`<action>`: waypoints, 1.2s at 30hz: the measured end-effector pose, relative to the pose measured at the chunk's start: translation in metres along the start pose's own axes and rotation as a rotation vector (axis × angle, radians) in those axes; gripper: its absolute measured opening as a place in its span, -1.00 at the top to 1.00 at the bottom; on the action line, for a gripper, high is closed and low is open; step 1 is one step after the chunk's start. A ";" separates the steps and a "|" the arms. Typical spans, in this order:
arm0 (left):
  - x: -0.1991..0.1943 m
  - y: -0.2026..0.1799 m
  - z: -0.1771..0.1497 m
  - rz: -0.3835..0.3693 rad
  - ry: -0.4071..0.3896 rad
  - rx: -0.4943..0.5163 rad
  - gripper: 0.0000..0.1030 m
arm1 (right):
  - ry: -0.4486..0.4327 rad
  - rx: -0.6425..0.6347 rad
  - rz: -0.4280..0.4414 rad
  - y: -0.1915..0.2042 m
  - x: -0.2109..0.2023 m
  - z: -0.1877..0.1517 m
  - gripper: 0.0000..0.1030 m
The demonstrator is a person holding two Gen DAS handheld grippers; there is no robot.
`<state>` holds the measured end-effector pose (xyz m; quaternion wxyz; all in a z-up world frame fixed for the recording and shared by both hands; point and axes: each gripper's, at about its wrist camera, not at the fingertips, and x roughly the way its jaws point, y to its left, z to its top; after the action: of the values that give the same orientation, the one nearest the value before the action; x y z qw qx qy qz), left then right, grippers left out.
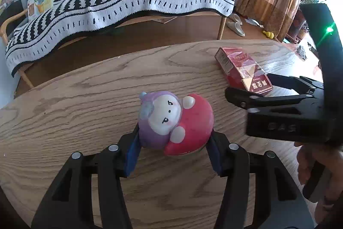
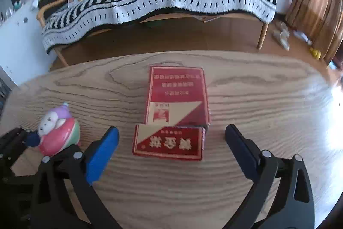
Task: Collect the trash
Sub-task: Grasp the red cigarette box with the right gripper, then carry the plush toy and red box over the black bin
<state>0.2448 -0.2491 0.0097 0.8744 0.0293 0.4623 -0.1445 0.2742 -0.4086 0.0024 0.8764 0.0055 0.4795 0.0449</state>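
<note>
The right claw (image 2: 171,156) is held wide open, and nothing is gripped in it. Its two blue pads (image 2: 100,154) are set low over the table (image 2: 268,100), one on each side of the red cigarette pack (image 2: 175,111). The pack lies flat, and its flip lid is bent open toward the claw. For a good grab, the claw should be pushed a bit further forward, so that the body of the pack is caught and not only the loose lid. The pads should be kept level with the table and closed slowly on the two long sides. The box looks like thin card, so it could be squashed if it is squeezed hard. The left claw (image 1: 173,143) is closed part way on a small round toy (image 1: 174,121), a white-faced figure in purple and red. The toy is touched by a blue pad on each side and looks to be held there, while it sits on the table well to the left of the pack. It should be kept still while the pack is picked up. Chinese writing is printed in gold and white on the pack, but it is seen upside down and is too blurry to be read. Raised letters can be seen on the right claw's black body in the left view, but they cannot be read.
</note>
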 end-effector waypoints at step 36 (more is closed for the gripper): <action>-0.191 -0.187 -0.137 -0.261 -0.016 0.156 -0.02 | -0.170 0.133 -0.030 -0.069 -0.322 -0.238 -0.06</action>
<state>-0.0182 -0.3595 0.1032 0.8470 0.0355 0.4425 -0.2925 -0.0935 -0.5118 0.1408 0.9121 0.0603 0.4054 -0.0007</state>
